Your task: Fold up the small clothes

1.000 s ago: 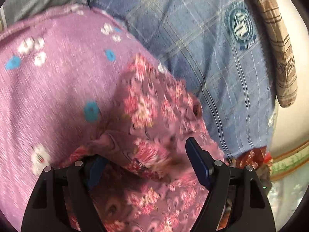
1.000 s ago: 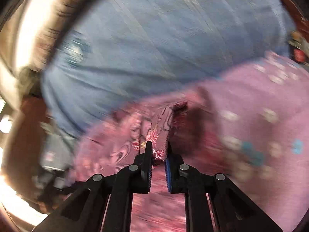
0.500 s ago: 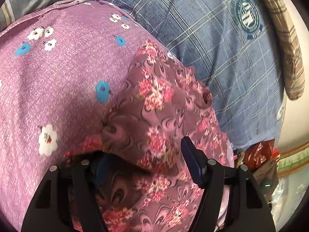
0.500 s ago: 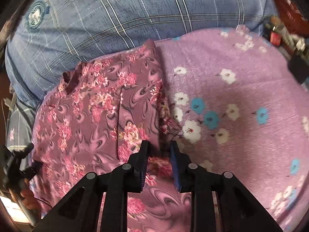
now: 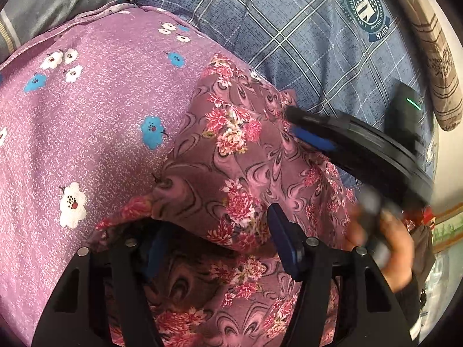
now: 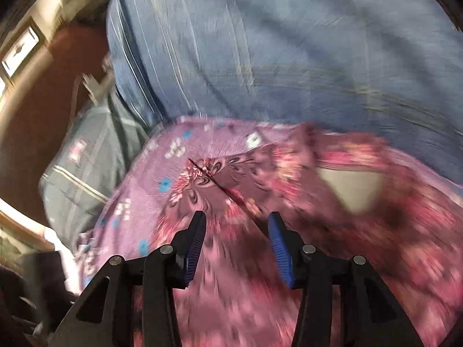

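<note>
Two claws show in the left wrist view: the left claw (image 5: 214,248) sits low in the frame with its jaws spread wide, and a fold of the mauve floral garment (image 5: 231,156) bulges up between them without being pinched; its left pad is partly hidden under the raised edge of that fold. The garment lies on a purple sheet printed with white and blue flowers (image 5: 86,121), and beyond it spreads a blue plaid cloth (image 5: 289,43) bearing a round crest badge (image 5: 366,4). The right claw (image 5: 295,121) comes in from the right side, its dark finger tips at the far edge of the garment, one blue pad showing; from here I cannot tell how wide it stands. A hand (image 5: 385,248) grips its handle at the lower right, blurred. A brown checked cloth (image 5: 434,52) curves along the upper right edge. The right wrist view is heavily smeared by motion. There the right claw (image 6: 237,231) stands open, its blue ribbed pads apart with nothing caught between them, poised over the floral garment (image 6: 289,202), which fills the lower half of the frame. The flowered purple sheet (image 6: 162,173) shows to the left of it, the blue plaid cloth (image 6: 289,43) beyond, and a grey striped cloth (image 6: 86,159) at the left.
</note>
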### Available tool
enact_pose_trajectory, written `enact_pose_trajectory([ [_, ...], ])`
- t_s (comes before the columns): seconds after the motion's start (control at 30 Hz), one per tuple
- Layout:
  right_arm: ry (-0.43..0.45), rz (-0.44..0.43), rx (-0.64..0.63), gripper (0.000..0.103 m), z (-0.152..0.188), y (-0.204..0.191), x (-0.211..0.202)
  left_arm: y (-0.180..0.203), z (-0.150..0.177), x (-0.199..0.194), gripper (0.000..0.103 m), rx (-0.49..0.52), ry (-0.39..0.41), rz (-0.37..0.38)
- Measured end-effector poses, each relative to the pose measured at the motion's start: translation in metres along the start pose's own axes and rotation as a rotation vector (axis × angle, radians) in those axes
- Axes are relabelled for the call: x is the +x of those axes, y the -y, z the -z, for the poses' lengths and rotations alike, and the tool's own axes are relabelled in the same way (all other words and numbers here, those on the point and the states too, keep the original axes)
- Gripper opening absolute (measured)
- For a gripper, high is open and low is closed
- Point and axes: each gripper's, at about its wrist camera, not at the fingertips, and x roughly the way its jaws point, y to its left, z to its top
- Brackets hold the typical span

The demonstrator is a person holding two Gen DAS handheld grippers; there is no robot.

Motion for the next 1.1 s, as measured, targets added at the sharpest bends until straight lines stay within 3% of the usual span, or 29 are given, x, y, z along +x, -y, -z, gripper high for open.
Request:
enact_pose_trajectory([
  [0.07,-0.092,-0.003,-0.018,0.047,0.000,-0.004,0.026,-0.003,-0.003,0.000,0.063,-0.011,-0.008,0.017],
  [0.13,-0.056,-0.034,-0.145,0.006,0.002,-0.022,0.017,-0.006,-0.007,0.001,0.063,-0.034,-0.012,0.037],
  [0.17,-0.023,-0.029,-0.202,0.004,-0.002,-0.034,0.013,-0.007,-0.007,0.001,0.063,-0.043,-0.011,0.043],
  [0.23,0.042,0.001,-0.204,0.004,-0.010,-0.039,0.008,-0.007,-0.009,0.002,0.063,-0.053,-0.007,0.042],
  [0.27,0.043,0.018,-0.180,0.004,-0.014,-0.034,0.013,-0.006,-0.009,0.003,0.063,-0.045,-0.004,0.034],
  [0.33,-0.035,0.095,-0.145,0.004,-0.012,-0.022,0.038,-0.004,-0.009,0.004,0.063,-0.027,0.001,0.021],
  [0.4,-0.001,0.080,-0.125,0.005,-0.007,-0.021,0.034,-0.002,-0.010,0.006,0.063,-0.020,0.000,0.019],
  [0.5,0.074,-0.004,-0.032,0.011,0.004,-0.003,-0.018,0.002,-0.010,0.005,0.063,-0.024,0.002,0.043],
  [0.57,0.124,-0.020,0.019,0.011,0.019,0.020,-0.065,0.012,0.001,-0.001,0.063,-0.003,-0.011,0.121],
  [0.7,0.194,0.149,0.103,0.023,0.058,0.068,-0.141,0.054,0.029,-0.015,0.063,0.163,-0.012,0.222],
  [0.77,0.222,0.269,0.192,0.028,0.088,0.103,-0.172,0.067,0.034,-0.031,0.063,0.229,0.045,0.253],
  [0.83,0.217,0.334,0.275,0.029,0.117,0.132,-0.190,0.070,0.029,-0.045,0.064,0.265,0.137,0.212],
  [0.87,0.211,0.352,0.317,0.029,0.131,0.143,-0.195,0.068,0.020,-0.050,0.067,0.278,0.204,0.142],
  [0.93,0.200,0.337,0.384,0.031,0.155,0.160,-0.194,0.061,0.004,-0.041,0.071,0.280,0.237,-0.020],
  [1.0,0.184,0.328,0.417,0.032,0.172,0.166,-0.178,0.049,-0.007,-0.019,0.071,0.248,0.183,-0.110],
  [1.03,0.177,0.325,0.405,0.026,0.176,0.164,-0.169,0.043,-0.009,-0.005,0.071,0.236,0.136,-0.161],
  [1.1,0.200,0.395,0.336,0.025,0.181,0.153,-0.156,0.036,-0.005,0.026,0.071,0.284,0.047,-0.273],
])
